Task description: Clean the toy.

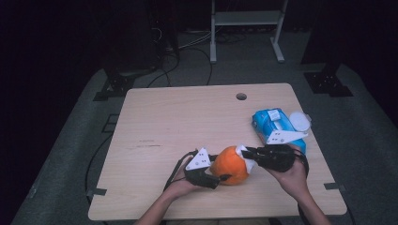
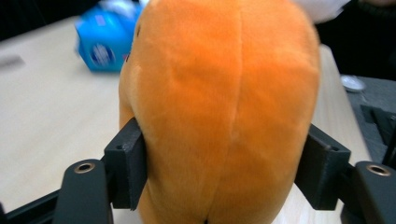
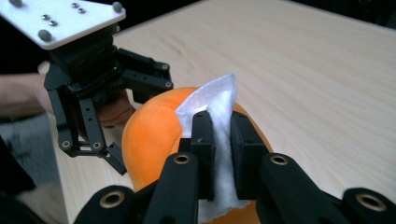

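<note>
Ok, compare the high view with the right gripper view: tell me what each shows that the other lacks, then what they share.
High view alone: the blue wipes pack with a round white lid beside it, the hole in the table, the metal frame on the floor, and both forearms.

Right gripper view alone: the close look at the right gripper with its pads pressed on a white tissue against the toy.

Shared: the orange plush toy, the left gripper clamped on its far side, its grey plate, and the wooden table.
</note>
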The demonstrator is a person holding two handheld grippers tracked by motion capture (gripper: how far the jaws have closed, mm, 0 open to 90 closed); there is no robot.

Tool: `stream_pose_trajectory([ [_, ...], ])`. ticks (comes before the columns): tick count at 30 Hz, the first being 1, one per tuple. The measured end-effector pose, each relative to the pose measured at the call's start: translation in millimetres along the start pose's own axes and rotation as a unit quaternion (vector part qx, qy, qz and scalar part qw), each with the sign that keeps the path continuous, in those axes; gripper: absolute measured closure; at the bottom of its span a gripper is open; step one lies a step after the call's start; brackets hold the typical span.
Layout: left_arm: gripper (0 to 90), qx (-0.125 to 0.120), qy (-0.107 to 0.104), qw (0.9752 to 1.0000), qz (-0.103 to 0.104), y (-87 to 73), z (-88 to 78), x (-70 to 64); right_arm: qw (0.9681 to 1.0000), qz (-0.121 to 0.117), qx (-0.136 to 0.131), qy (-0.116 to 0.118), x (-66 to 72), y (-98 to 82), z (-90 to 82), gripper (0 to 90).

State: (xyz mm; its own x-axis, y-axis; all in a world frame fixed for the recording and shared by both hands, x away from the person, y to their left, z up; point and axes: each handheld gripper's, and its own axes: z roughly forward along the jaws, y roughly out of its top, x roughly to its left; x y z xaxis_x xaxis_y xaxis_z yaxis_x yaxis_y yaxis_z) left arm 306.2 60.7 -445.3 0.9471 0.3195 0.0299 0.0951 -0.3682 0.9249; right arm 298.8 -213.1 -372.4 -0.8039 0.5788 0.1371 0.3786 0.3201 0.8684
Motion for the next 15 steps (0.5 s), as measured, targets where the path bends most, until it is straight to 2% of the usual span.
stream_pose_trajectory([
  [1, 30.4, -0.02, 0.003, 0.9998, 0.003, 15.3, -11.2, 0.1, 0.9999, 0.001, -0.012, 0.0, -0.3, 3.1, -4.3, 80.7],
  [2, 30.5, -0.027, 0.008, 0.9996, 0.008, 23.0, -16.6, -0.3, 0.9997, 0.005, -0.023, 0.001, -0.5, 6.4, -9.1, 80.8],
  [3, 30.5, -0.025, 0.015, 0.9994, 0.021, 30.3, -21.7, -1.3, 0.9995, 0.004, -0.033, 0.0, -0.7, 9.4, -13.2, 80.8],
  [4, 30.5, -0.025, 0.018, 0.9992, 0.024, 36.5, -25.5, -3.0, 0.9991, 0.005, -0.041, 0.0, -0.1, 11.6, -16.2, 80.8],
  [5, 30.5, -0.025, 0.018, 0.9992, 0.024, 36.5, -25.5, -3.0, 0.9991, 0.005, -0.041, 0.0, -0.1, 11.6, -16.2, 80.8],
  [6, 30.5, -0.024, 0.016, 0.9995, 0.013, 43.2, -29.8, -4.3, 0.9988, 0.006, -0.048, 0.0, 1.4, 13.1, -18.3, 80.8],
  [8, 30.5, -0.035, 0.014, 0.9992, 0.011, 53.8, -38.5, -7.6, 0.9986, 0.004, -0.052, -0.006, 3.5, 14.6, -21.8, 80.8],
  [11, 30.6, -0.037, 0.019, 0.999, 0.02, 60.1, -44.9, -8.4, 0.9984, 0.013, -0.054, -0.001, 1.5, 13.4, -22.0, 80.8],
  [15, 31.2, -0.04, 0.015, 0.999, 0.012, 60.5, -48.1, -6.5, 0.9988, 0.017, -0.047, -0.001, 1.7, 10.6, -17.8, 80.8],
])
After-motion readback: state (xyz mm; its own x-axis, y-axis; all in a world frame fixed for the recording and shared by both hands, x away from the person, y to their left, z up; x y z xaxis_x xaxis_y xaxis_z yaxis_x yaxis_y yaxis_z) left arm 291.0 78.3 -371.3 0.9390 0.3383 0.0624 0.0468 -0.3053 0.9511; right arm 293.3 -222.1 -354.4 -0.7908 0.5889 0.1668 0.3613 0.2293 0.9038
